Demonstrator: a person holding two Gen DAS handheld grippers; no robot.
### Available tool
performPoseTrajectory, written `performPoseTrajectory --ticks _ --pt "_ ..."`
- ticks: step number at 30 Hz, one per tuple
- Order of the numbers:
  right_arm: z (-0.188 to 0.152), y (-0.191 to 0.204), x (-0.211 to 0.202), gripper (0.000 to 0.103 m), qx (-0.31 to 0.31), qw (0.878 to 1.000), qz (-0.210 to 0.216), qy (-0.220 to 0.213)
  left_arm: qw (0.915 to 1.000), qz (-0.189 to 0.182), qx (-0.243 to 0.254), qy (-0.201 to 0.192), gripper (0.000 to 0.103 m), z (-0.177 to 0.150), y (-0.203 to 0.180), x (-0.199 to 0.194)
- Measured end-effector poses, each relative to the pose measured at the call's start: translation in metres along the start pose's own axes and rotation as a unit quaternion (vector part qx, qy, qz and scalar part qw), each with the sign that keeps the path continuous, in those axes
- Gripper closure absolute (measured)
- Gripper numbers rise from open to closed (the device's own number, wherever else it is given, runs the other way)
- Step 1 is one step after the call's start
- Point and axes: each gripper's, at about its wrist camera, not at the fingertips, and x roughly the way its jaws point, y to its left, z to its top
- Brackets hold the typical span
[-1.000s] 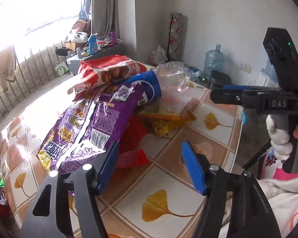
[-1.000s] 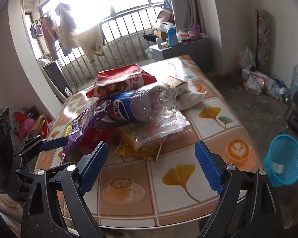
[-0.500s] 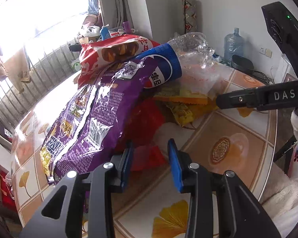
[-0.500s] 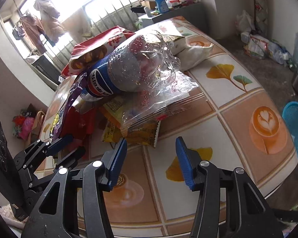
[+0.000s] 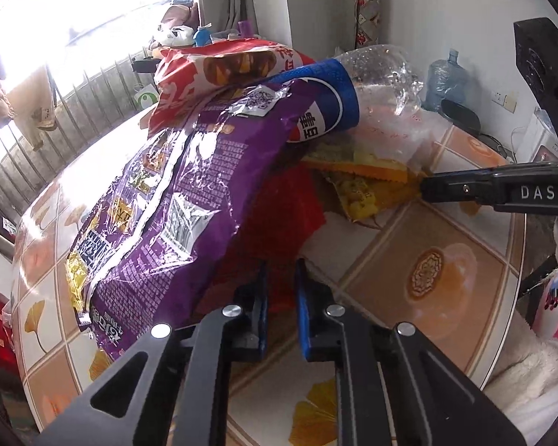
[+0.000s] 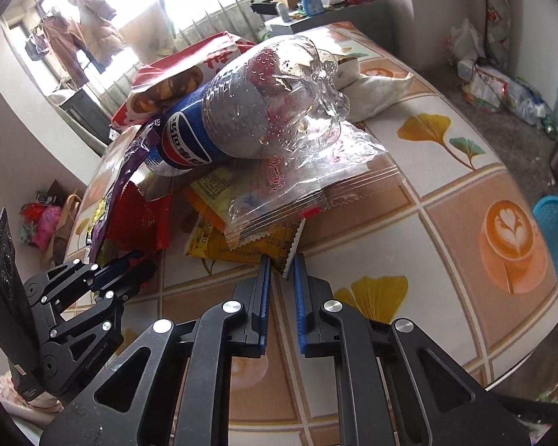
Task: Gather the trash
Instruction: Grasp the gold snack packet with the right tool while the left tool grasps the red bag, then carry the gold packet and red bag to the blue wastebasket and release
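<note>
The left gripper point(image 5: 281, 290) has just closed, fingers pinching the red wrapper point(image 5: 294, 223); the right gripper point(image 6: 281, 278) likewise, pinching the yellow packet point(image 6: 241, 247). Farther on the worktop point(image 6: 446, 186), a plastic bottle point(image 6: 249, 119) tops the heap.

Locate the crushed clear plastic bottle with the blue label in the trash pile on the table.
In the right wrist view the bottle lies on its side atop the pile, resting on the clear plastic bag, in front of the red snack bag.

Two black tools: left tool point(image 5: 281, 290), right tool point(image 6: 280, 278), with blue ribbed pads point(image 6: 300, 312), silver screws point(image 5: 231, 310), white "DAS" lettering point(image 5: 537, 192); fluffy white sleeve point(image 5: 532, 383).
</note>
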Motion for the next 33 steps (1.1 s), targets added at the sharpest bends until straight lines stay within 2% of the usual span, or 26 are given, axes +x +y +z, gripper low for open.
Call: performPoseTrajectory --ticks 8,19,23,26,29,33 --pt "-0.005 -0.008 -0.007 0.096 0.012 1.000 0.014 0.012 0.9994 -0.033 0.001 -0.006 0.102 0.002 -0.004 -0.013" --pt "-0.014 -0.020 -0.021 0.097 0.023 1.000 0.009 0.017 0.9950 -0.089 0.020 -0.041 0.102 0.001 -0.022 -0.042" --pt "-0.019 -0.019 -0.025 0.097 0.021 1.000 0.009 0.019 0.9924 -0.114 0.013 -0.046 0.102 0.007 -0.021 -0.050" --pt "-0.021 -0.018 -0.029 0.097 0.017 1.000 0.011 0.017 0.9885 -0.144 -0.001 -0.046 0.102 0.011 -0.018 -0.055" --pt "-0.022 -0.016 -0.036 0.097 0.011 1.000 0.016 0.011 0.9803 -0.191 -0.027 -0.044 0.102 0.017 -0.012 -0.061" --pt "-0.023 -0.011 -0.046 0.097 0.004 1.000 0.026 -0.001 0.9710 -0.228 -0.043 -0.056 0.102 0.023 -0.006 -0.074"
